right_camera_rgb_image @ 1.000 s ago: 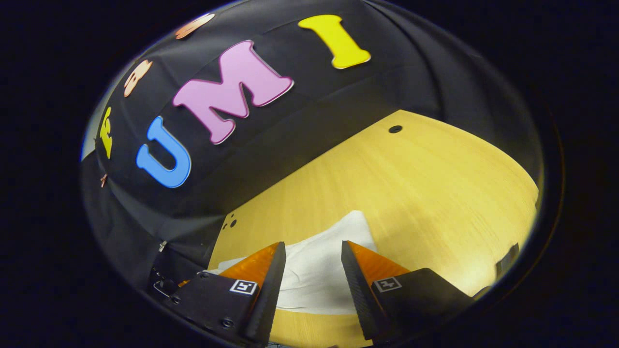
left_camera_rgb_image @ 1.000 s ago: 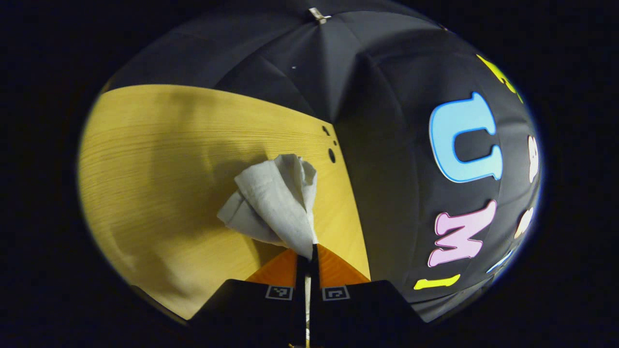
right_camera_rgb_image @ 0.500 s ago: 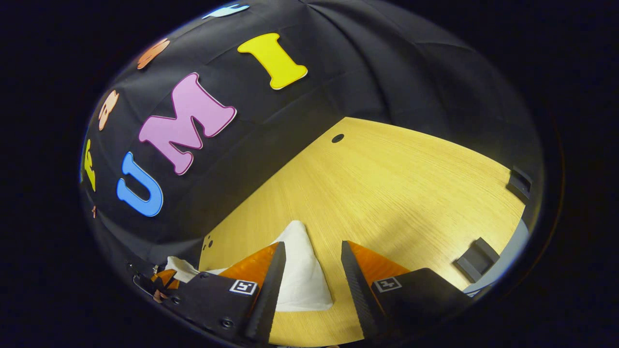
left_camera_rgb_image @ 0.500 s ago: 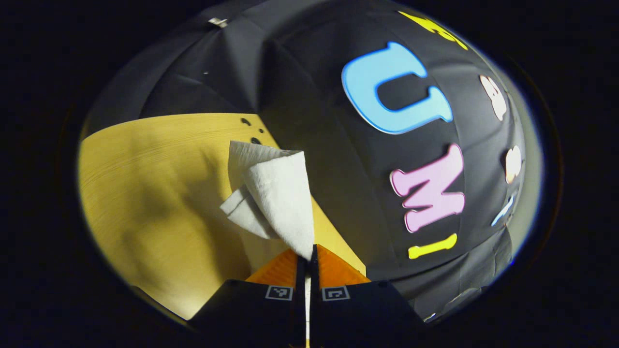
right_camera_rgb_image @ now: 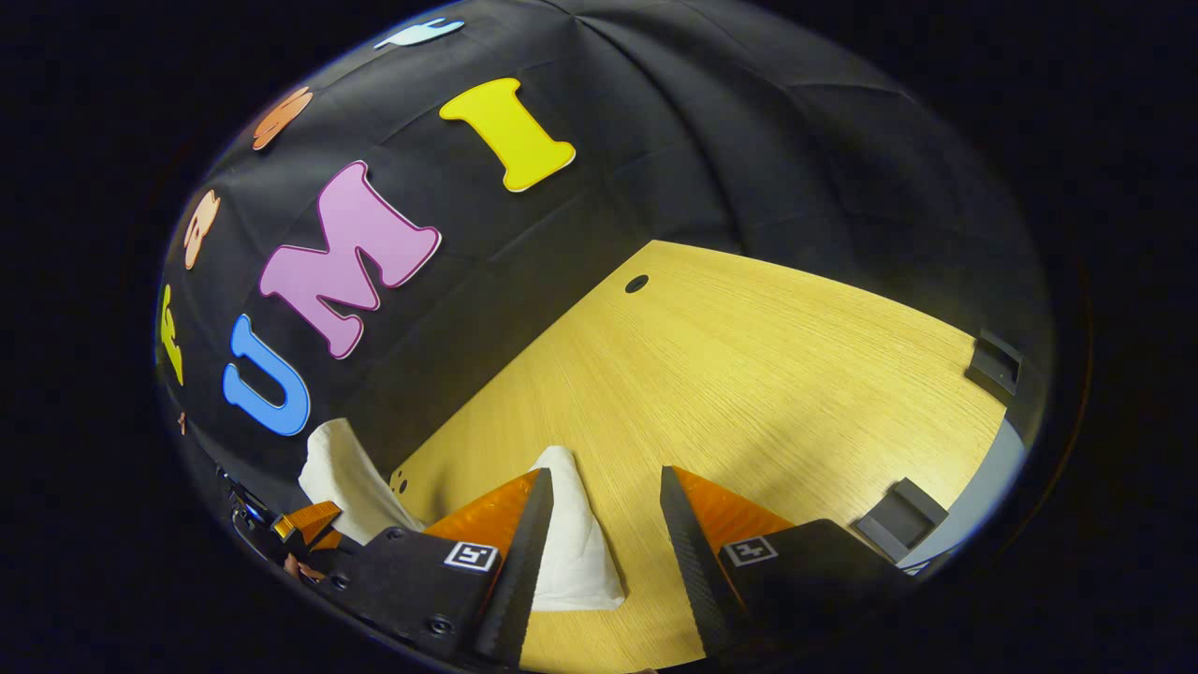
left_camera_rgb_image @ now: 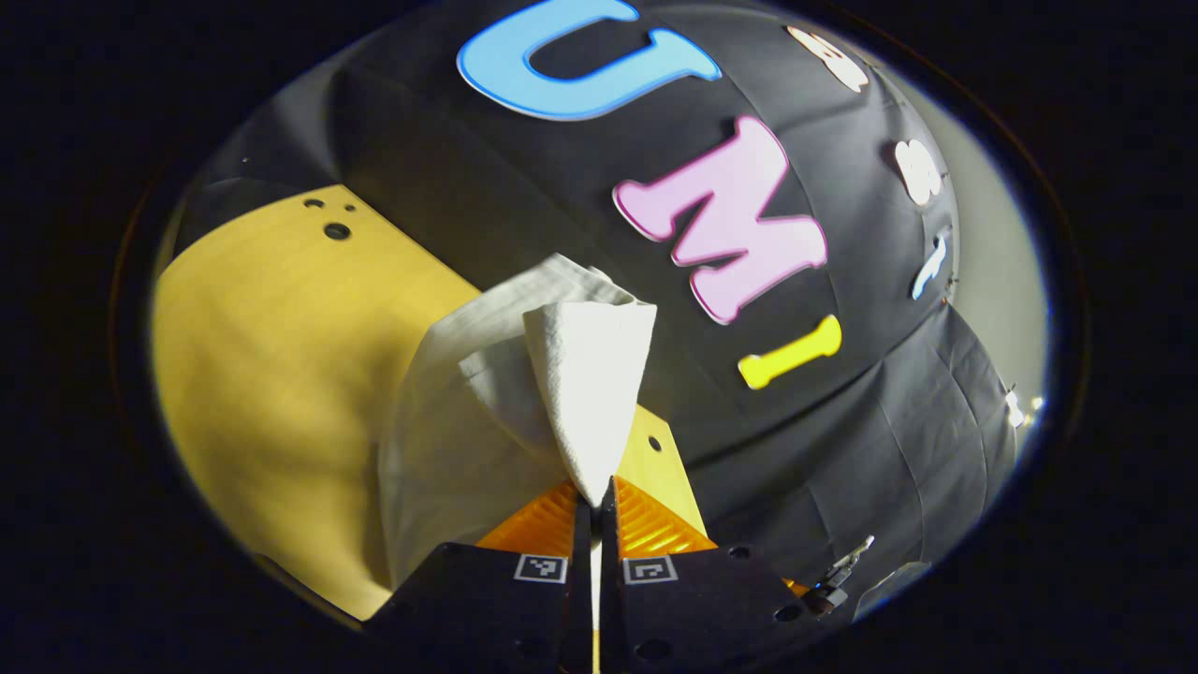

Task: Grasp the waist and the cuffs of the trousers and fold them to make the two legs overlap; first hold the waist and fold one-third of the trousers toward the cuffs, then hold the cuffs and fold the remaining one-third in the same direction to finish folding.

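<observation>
Pale, off-white trousers (left_camera_rgb_image: 524, 393) hung pinched at one gathered point between the pressed-together fingers of the left gripper (left_camera_rgb_image: 596, 501), lifted off the wooden table (left_camera_rgb_image: 253, 374) and fanning away from the grip in a cone of folds, with a broader sheet of the same cloth draping down on the left of that view toward the tabletop. Seen in the right gripper view as well: a white hump of the trousers (right_camera_rgb_image: 571, 543) lay on the table (right_camera_rgb_image: 767, 374) just beyond and between the spread fingers of the right gripper (right_camera_rgb_image: 599, 524), not squeezed by either finger as far as could be told, and a further strip of cloth rose at the near-left edge beside the left gripper (right_camera_rgb_image: 304, 524), whose own finger state could not be judged from there. Could not be told which end of the garment, waist or cuff, was held. Small dark round holes (left_camera_rgb_image: 335, 229) marked the table's far corner in the left gripper view; one more hole (right_camera_rgb_image: 636, 283) sat at the far edge in the right gripper view. Two dark blocks (right_camera_rgb_image: 900, 505) stood at the table's right edge. Black cloth wall (right_camera_rgb_image: 749, 140) hung behind, close against the table's far side.
</observation>
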Tool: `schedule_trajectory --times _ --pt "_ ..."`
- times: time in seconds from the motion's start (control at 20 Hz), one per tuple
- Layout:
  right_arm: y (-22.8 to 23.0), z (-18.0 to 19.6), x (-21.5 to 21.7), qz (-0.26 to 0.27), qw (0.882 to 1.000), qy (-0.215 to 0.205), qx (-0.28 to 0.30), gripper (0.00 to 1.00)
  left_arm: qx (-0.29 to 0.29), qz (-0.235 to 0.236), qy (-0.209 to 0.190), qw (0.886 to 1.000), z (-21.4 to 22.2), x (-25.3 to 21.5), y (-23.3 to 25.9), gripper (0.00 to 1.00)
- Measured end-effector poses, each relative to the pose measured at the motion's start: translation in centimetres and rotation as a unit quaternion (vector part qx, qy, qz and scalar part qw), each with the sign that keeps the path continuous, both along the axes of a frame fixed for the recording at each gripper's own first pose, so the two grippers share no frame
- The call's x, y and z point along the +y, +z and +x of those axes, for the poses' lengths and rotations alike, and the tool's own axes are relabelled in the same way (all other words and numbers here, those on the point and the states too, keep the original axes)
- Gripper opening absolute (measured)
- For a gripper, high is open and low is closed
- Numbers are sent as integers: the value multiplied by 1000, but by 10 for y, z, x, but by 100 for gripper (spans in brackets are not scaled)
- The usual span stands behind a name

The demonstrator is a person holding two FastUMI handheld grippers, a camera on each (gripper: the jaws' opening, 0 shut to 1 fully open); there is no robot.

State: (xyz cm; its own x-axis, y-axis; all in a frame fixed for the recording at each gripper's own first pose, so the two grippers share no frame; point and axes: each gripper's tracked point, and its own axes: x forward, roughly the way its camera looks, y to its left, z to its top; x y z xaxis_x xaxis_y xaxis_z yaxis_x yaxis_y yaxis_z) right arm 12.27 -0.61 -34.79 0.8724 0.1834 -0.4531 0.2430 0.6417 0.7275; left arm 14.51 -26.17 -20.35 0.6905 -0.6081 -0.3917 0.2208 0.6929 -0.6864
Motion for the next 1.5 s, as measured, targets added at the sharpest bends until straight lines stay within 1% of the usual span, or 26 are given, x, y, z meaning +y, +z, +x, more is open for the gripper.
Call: schedule_trajectory --times 0.15,0.25,0.3,0.35,0.5,0.55,0.6,0.65,0.7,0.75,0.8,0.9,1.0,1.15,1.3,1.4,1.45,1.5 --pt "-5 0 -8 2 1000 -9 6 72 34 9 -71 997 -30 -43 -32 7" --pt "-8 -2 -12 6 1000 -15 10 72 72 14 -114 991 -52 -64 -61 14" --pt "-9 -2 -13 7 1000 -17 11 72 97 10 -129 987 -61 -71 -74 20" --pt "-9 -3 -14 7 1000 -17 12 72 122 3 -140 983 -72 -76 -83 22" --pt "-10 -2 -13 6 1000 -16 15 72 170 -21 -162 972 -96 -87 -99 49" --pt "-10 -2 -13 7 1000 -16 15 72 178 -28 -165 970 -100 -88 -100 61" --pt "-10 -1 -12 8 1000 -15 16 72 183 -30 -165 969 -103 -87 -101 62" --pt "-10 -1 -9 9 1000 -12 15 72 185 -31 -163 969 -103 -85 -101 66" --pt "-9 1 -6 10 1000 -8 13 72 184 -33 -160 969 -103 -81 -99 72" --pt "-6 2 0 10 1000 1 9 72 180 -35 -157 970 -102 -77 -97 76" --pt "-3 5 7 11 1000 11 5 72 174 -36 -155 972 -100 -74 -94 83" --pt "8 8 26 13 999 41 -9 72 154 -36 -155 975 -95 -66 -82 87" --pt "26 12 48 18 997 72 -30 72 124 -31 -157 979 -91 -56 -69 89" --pt "55 15 76 10 992 109 -60 72 59 -27 -143 988 -78 -30 -29 89" --pt "89 20 99 -10 986 139 -95 73 -10 -28 -108 994 -65 -3 18 91" --pt "112 15 109 -28 980 155 -118 80 -52 -11 -73 996 -56 23 43 92" --pt "123 12 114 -43 977 163 -131 82 -72 2 -52 996 -53 38 55 92" --pt "134 12 121 -60 973 172 -144 86 -91 15 -30 995 -53 53 65 100"
